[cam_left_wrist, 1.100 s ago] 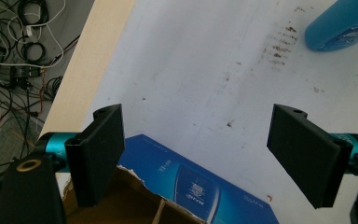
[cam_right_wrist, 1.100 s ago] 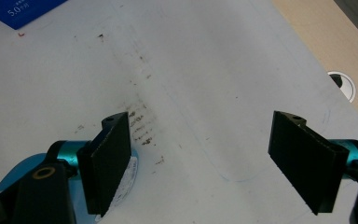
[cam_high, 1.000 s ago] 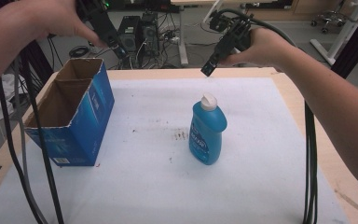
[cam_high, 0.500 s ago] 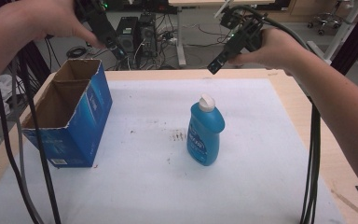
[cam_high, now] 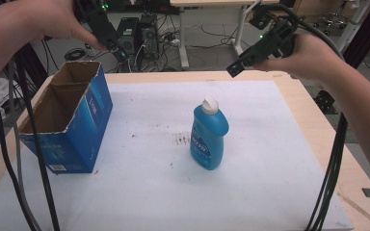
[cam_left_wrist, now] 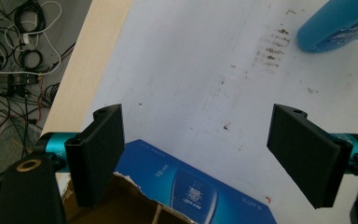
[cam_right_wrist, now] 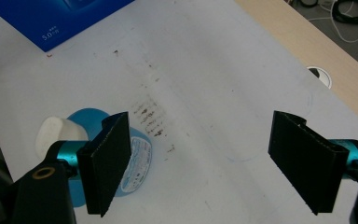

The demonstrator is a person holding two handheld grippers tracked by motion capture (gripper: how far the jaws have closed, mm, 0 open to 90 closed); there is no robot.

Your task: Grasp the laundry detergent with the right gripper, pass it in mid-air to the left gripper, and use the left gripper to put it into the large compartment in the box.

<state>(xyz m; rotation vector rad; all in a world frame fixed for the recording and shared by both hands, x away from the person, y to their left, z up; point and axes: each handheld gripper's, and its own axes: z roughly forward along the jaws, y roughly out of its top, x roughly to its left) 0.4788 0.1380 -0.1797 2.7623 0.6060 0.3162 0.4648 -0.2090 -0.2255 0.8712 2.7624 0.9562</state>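
Observation:
A blue bottle [cam_high: 208, 137] with a white cap [cam_high: 210, 105] stands upright mid-table on the white sheet. An open blue cardboard box [cam_high: 65, 122] stands at the left. My left gripper [cam_high: 118, 50] hangs in the air above the box's far end, jaws wide open and empty; its own view looks down on the box's edge [cam_left_wrist: 191, 193] and the bottle's base [cam_left_wrist: 338, 25]. My right gripper [cam_high: 236, 67] is raised behind and right of the bottle, open and empty. The bottle [cam_right_wrist: 130, 163] lies behind its left jaw in the right gripper view.
The white sheet [cam_high: 270, 159] covers a wooden table [cam_high: 318, 120], with brown stains [cam_high: 180, 139] just left of the bottle. Black cables [cam_high: 327, 187] trail down both sides. Desks, computers and wiring [cam_high: 144, 33] fill the floor beyond the far edge.
My right gripper has lifted up and away to the right from the bottle's cap. The bottle stands free and unmoved. The left gripper has barely shifted.

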